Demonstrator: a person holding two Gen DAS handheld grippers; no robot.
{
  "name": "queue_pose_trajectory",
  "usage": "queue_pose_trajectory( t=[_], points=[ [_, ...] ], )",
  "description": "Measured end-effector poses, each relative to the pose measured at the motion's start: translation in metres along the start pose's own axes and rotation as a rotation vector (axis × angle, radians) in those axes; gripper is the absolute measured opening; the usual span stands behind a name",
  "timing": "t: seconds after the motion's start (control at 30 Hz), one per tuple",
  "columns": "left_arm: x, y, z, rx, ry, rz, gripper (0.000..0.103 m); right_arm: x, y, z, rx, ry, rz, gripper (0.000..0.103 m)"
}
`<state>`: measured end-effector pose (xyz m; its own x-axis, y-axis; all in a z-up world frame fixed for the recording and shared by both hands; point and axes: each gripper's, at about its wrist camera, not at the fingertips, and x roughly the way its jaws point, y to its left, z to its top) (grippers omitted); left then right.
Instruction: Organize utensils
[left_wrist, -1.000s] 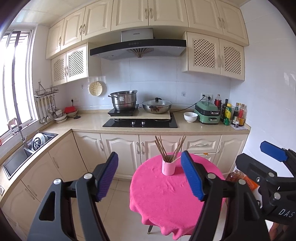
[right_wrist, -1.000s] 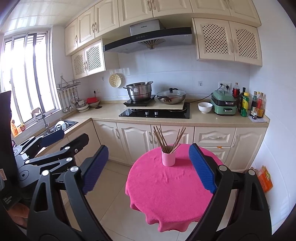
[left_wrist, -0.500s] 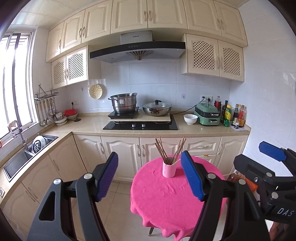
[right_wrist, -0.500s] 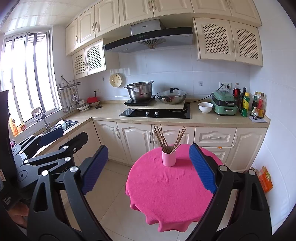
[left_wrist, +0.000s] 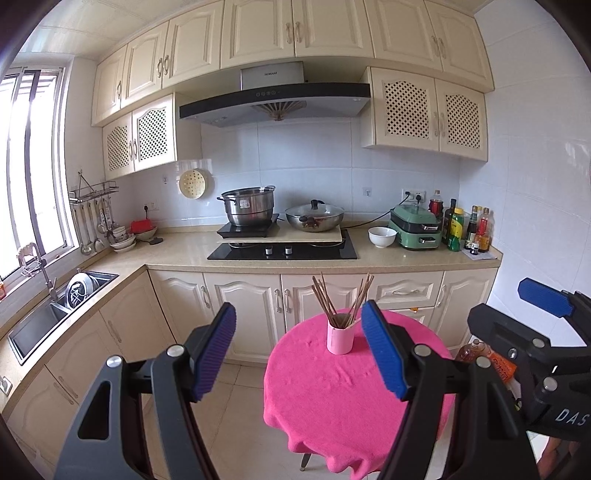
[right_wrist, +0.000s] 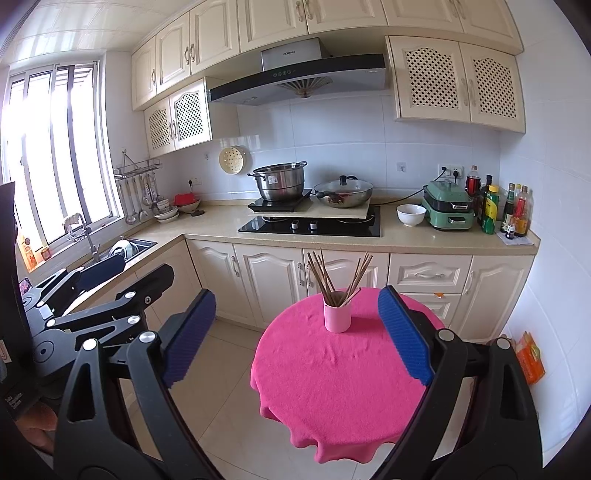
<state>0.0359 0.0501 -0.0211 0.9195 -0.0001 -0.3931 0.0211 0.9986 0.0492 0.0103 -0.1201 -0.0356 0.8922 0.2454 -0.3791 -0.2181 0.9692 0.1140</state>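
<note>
Left wrist view: both tongs, left (left_wrist: 299, 350) and right (right_wrist: 297, 336), gape wide and empty, well short of the pink cup (left_wrist: 340, 338) on the worktop (left_wrist: 332, 398), chopsticks (left_wrist: 341, 299) upright, fanning outward.

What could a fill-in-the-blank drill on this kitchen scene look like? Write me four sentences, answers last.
1. The chopsticks stand in a ____ cup.
2. The cup rests on a round table under a ____ cloth.
3. Both the left tongs and right tongs are ____.
4. The white bowl sits on the counter beside a ____ appliance.

Answers: pink; pink; open; green
</note>
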Motion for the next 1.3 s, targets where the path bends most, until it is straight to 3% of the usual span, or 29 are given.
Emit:
queue_pose_trajectory(
  t=[1.3],
  points=[
    [0.0058,0.0045,-0.0021,0.006,0.017,-0.007,0.07,0.0052,-0.0036,0.0012,0.003,0.008,0.002,0.089]
  ],
)
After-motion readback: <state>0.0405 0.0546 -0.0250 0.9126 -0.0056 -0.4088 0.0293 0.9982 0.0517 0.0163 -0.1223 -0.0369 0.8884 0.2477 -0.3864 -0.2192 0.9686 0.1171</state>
